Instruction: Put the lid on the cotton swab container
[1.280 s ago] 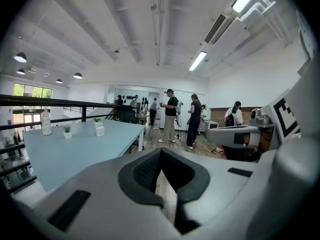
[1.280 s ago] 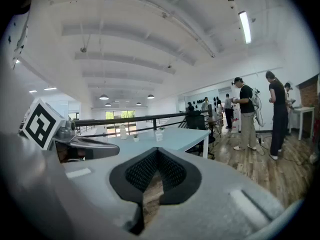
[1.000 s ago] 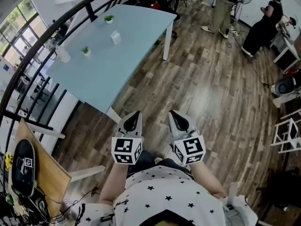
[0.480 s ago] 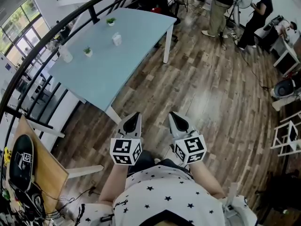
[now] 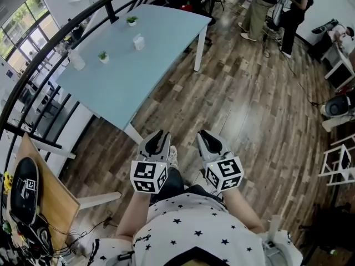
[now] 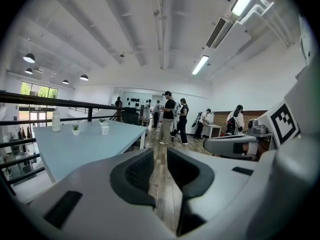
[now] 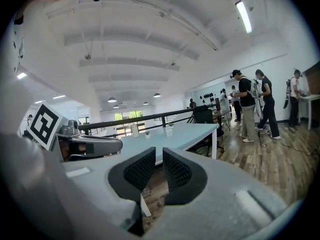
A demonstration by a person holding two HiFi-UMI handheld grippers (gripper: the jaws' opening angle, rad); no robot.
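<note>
Closest in, the person in a star-print shirt point(image 5: 191, 231) is holding both grippers side by side against the waist, pointing forward over the wooden floor point(image 5: 249, 115). The left gripper point(image 5: 161, 135) is showing its jaws slightly apart with only floorboards in the gap; the right gripper point(image 5: 206, 136) is showing a narrower gap, also with nothing in it. Held this low and close, they are probably being carried at rest, since nothing is lying within reach. Further out, the pale blue table point(image 5: 127, 82) is standing well apart from both grippers. It is carrying a bottle point(image 5: 76, 61), two small potted plants point(image 5: 103, 56) and a small white thing point(image 5: 138, 41), likely the cotton swab container. It is appearing too small to tell whether its lid is on. Beyond, people point(image 5: 260, 4) are standing together
</note>
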